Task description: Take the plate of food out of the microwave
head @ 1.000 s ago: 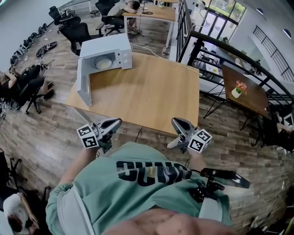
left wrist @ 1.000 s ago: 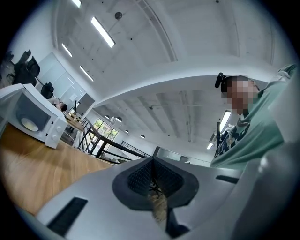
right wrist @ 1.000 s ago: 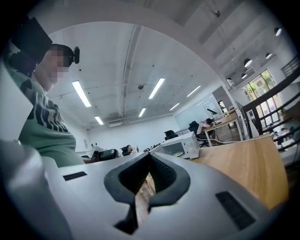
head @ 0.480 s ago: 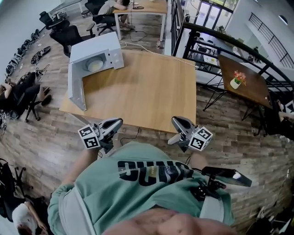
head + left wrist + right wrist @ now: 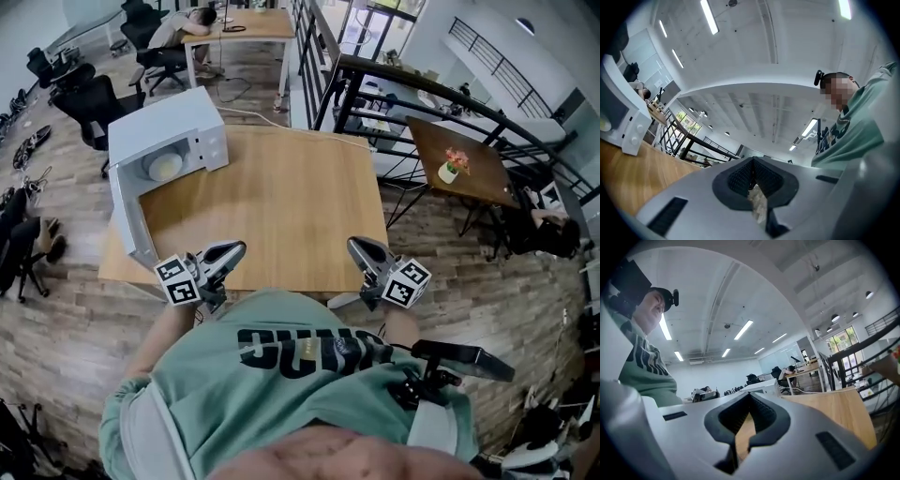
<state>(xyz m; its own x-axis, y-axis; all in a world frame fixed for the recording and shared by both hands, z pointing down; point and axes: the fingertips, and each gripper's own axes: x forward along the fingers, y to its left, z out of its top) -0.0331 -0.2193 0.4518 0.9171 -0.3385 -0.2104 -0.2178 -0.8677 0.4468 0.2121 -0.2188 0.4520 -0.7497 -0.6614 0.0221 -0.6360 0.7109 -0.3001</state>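
A white microwave (image 5: 169, 141) stands on the far left corner of the wooden table (image 5: 281, 206), its door (image 5: 125, 220) swung open toward me. Inside it sits a pale plate of food (image 5: 165, 167). My left gripper (image 5: 236, 250) is at the table's near edge, shut with nothing in it, well short of the microwave. My right gripper (image 5: 358, 247) is level with it at the near edge to the right, also shut and empty. In the left gripper view the shut jaws (image 5: 752, 169) point up past the microwave (image 5: 621, 117). The right gripper view has its jaws (image 5: 749, 399) together, with the microwave (image 5: 763, 387) beyond.
A black railing (image 5: 412, 84) runs behind the table on the right. Beyond it is a dark table with a flower pot (image 5: 450, 171). Office chairs (image 5: 89, 98) and another desk (image 5: 234, 23) with a person slumped on it stand at the back left.
The whole scene has slid left and nearer in the head view as I stepped up to the table. Both grippers stay shut in front of my body, now at the table's near edge.
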